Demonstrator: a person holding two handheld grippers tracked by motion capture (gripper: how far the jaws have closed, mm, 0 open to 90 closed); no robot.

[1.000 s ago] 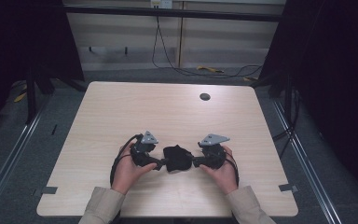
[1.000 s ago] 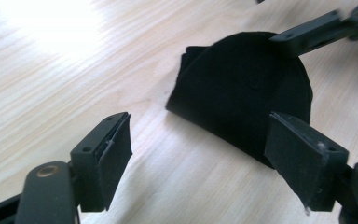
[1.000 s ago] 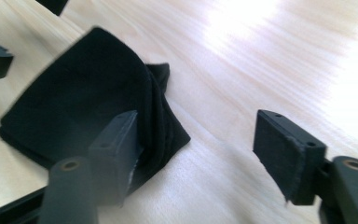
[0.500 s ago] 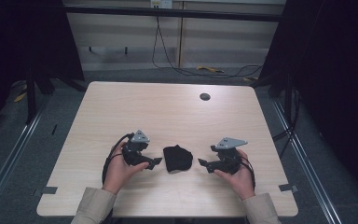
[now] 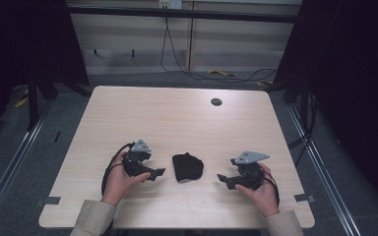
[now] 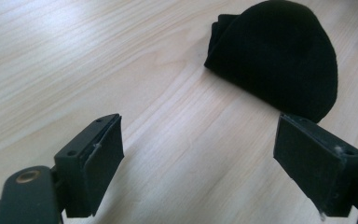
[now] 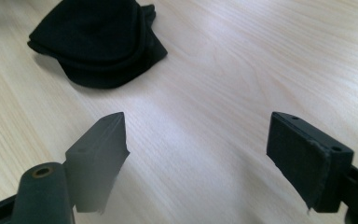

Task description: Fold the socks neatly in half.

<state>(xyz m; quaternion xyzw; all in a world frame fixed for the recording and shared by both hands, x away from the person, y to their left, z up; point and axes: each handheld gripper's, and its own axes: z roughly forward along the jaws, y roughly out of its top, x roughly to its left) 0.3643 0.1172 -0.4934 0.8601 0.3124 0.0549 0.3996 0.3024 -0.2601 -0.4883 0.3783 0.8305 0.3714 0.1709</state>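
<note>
Now both tools, left tool (image 5: 158, 173) and right tool (image 5: 222, 178), have opened and backed off; folded black cloth (image 5: 187, 166) lies released on counter (image 5: 177, 118) — fold looks finished.

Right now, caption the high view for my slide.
Folded black cloth lies on the table between two open claws, left and right.

light wood tabletop (image 5: 177, 118) fills centre of frame, rounded corners. small dark round grommet (image 5: 216, 102) upper right of tabletop. grey tape pieces at lower left (image 5: 50, 200) and lower right (image 5: 300, 197) edges. grey carpet floor (image 5: 19, 177) around. cables (image 5: 197, 73) on floor at top centre.
</note>
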